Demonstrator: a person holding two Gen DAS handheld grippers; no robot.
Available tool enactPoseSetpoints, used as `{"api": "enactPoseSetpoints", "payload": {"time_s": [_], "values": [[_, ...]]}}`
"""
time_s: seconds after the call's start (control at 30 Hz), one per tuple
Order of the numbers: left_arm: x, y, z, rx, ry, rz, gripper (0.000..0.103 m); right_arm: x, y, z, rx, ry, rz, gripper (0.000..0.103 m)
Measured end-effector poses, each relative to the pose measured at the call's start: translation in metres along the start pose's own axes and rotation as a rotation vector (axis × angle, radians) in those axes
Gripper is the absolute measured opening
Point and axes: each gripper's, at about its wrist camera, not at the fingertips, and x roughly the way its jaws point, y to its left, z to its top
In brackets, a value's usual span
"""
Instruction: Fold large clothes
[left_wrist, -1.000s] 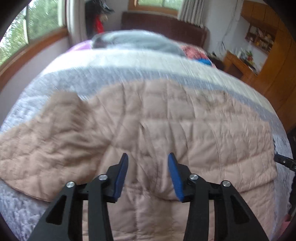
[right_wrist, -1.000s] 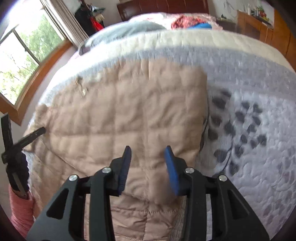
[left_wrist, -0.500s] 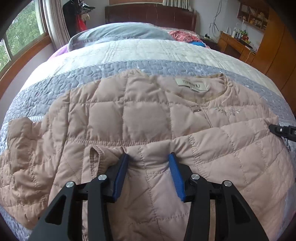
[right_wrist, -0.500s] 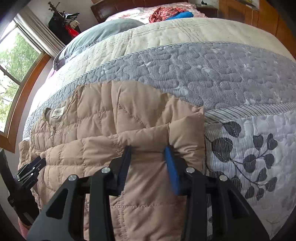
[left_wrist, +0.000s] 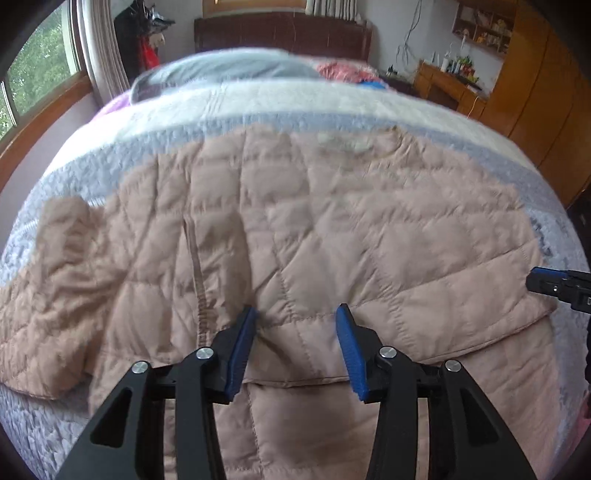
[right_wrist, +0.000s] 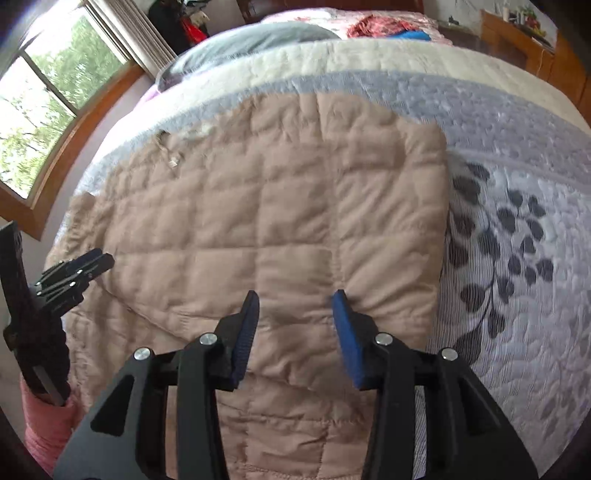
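Spread across the grey-banded quilt (left_wrist: 192, 136) on the bed: a tan quilted jacket (left_wrist: 332, 229), collar end toward the headboard, lower part doubled up over the body so that a folded edge runs across near both grippers. One sleeve (left_wrist: 59, 280) flung out loose toward the window side. In the right wrist view, the jacket's (right_wrist: 280, 206) outer edge squared off beside the leaf-printed part of the quilt (right_wrist: 517, 236).

Left gripper (left_wrist: 295, 325) angled down at the folded edge, jaws apart, padded cloth bunched between the blue pads (left_wrist: 242, 343); true clamp or mere contact hard to tell through the blur. Right gripper (right_wrist: 295, 306) near the jacket's right corner, jaws opening, cloth between them puckered at one pad (right_wrist: 347, 332).

Likely risks: puffy, slippery filling springing the fold open once let go; uneven release skewing the edge; the stray sleeve left outside, spoiling the next fold; a pad snagging the top layer on withdrawal and dragging it askew.
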Motion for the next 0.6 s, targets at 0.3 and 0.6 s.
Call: {"api": "enactPoseSetpoints", "payload": {"time_s": [0.3,0.6], "values": [[-0.006,0.001,-0.004,-0.002,-0.025,0.012,0.047,0.006,0.007,-0.009,-0.008,-0.022,-0.059,0.042],[-0.099,0.126,-0.041,-0.191,-0.151,0.056,0.062,-0.061,-0.003,-0.032,-0.008,-0.105,0.048,0.054]]}}
